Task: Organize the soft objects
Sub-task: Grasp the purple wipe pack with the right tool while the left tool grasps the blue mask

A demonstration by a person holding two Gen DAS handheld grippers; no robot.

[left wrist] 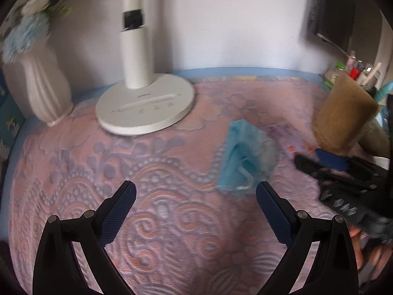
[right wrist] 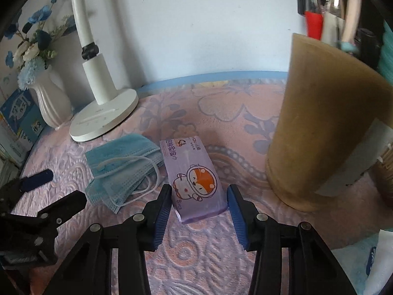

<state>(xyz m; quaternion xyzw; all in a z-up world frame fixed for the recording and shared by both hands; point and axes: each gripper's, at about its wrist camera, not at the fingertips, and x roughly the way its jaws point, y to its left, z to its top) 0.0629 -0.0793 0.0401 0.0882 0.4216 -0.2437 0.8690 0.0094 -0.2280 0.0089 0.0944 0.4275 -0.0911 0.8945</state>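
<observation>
A purple wet-wipes pack (right wrist: 194, 172) with a cartoon fox lies on the pink patterned cloth (right wrist: 196, 258). My right gripper (right wrist: 200, 191) has its blue pads against both long sides of the pack's near end, shut on it. Just left of the pack is a loose pile of blue face masks (right wrist: 122, 164) with white ear loops. In the left wrist view the masks (left wrist: 243, 157) lie just beyond my left gripper's right fingertip. My left gripper (left wrist: 196, 186) stands wide open over bare cloth with nothing between its fingers. It also shows at the left edge of the right wrist view.
A tall brown cardboard tube (right wrist: 326, 123) stands close on the right of the pack. A white desk lamp base (right wrist: 103, 118) and a white vase (right wrist: 51, 103) with blue flowers stand at the back left. Books (right wrist: 19, 115) lean at the far left.
</observation>
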